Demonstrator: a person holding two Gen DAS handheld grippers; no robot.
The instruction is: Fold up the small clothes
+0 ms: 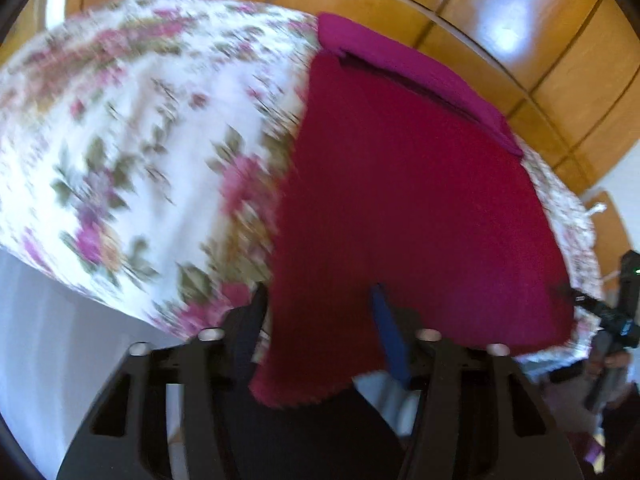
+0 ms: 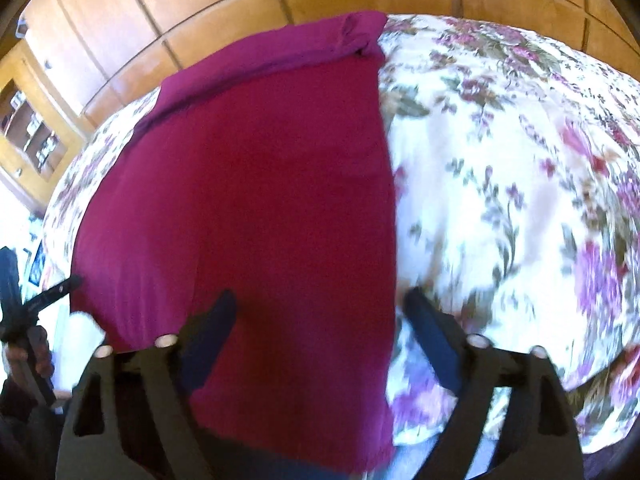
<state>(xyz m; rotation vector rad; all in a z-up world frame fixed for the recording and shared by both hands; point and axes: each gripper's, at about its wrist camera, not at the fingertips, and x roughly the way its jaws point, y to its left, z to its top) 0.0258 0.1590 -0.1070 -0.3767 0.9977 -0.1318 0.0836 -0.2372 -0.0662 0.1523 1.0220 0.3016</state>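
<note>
Working on the red garment, which lies spread flat on the floral bedspread of the bed, its near hem hanging over the near edge toward me and a magenta band folded across its far end by the wooden wall panels.

My left claw sits at the garment's near left corner: jaws apart, one finger off the cloth's left edge, the other over the red. No pinch visible.

My right claw sits at the near right corner: jaws wide, straddling the right edge, one finger over red, one over the bedspread. Not clamped either.

Handling judgement: thin knit, light, limp, no stiffness. It will sag and drape from any held point and may drag on the bedspread. Best hold is both near corners, pinching well in from the hem so it cannot slip out, then lifting evenly to carry the fold toward the far end.
</note>
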